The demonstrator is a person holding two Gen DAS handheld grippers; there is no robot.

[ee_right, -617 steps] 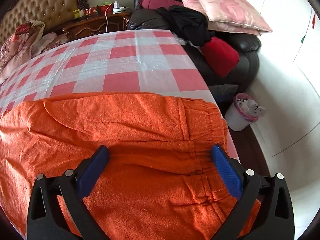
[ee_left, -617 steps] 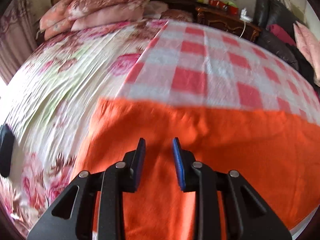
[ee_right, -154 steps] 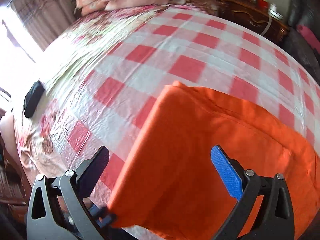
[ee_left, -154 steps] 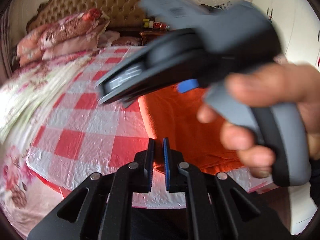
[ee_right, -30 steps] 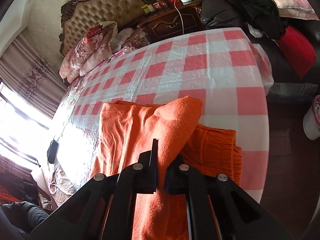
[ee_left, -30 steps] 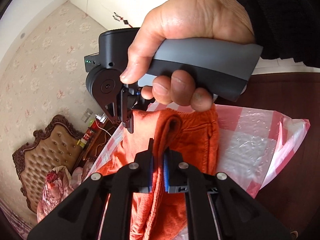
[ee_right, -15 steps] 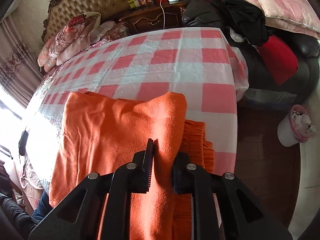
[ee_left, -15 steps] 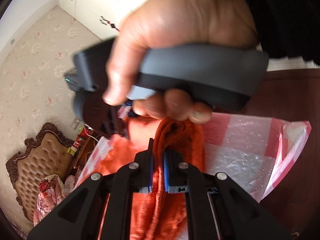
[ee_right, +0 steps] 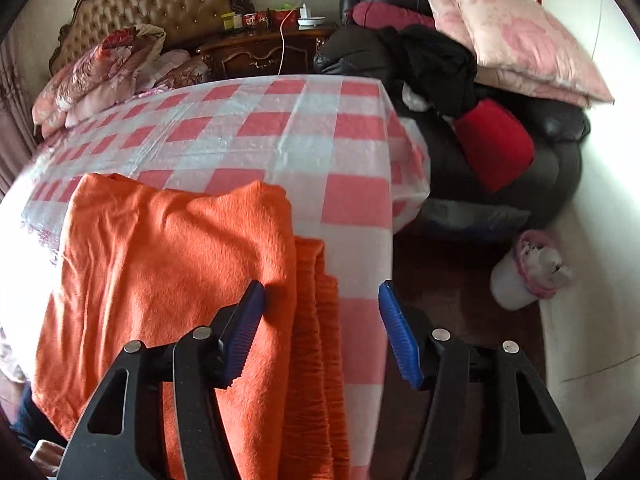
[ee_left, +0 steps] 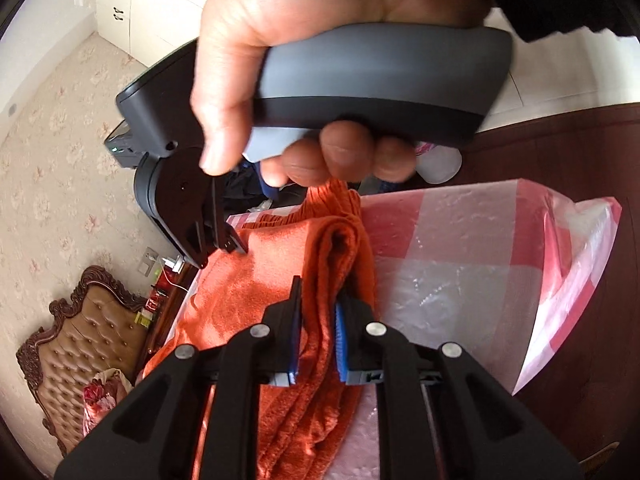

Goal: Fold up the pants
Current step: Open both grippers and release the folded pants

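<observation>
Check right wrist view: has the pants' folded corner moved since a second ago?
Yes. The orange pants corner that stood peaked between the right gripper jaws now lies flatter on the checkered cloth; jaws opening.

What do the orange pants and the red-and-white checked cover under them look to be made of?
The orange pants look like soft fleece or brushed knit: matte, fuzzy nap, ribbed gathered edge. The red-and-white checked cover looks like thin plastic sheeting: glossy, crinkled, translucent where its corner overhangs.

No text, label, brand, number or sign can be read in either view: the small boxes and cups on the dark wooden nightstand (ee_right: pixel 264 50) beside the tufted headboard (ee_right: pixel 160 4) carry markings, but they are too small and blurred to make out.
</observation>
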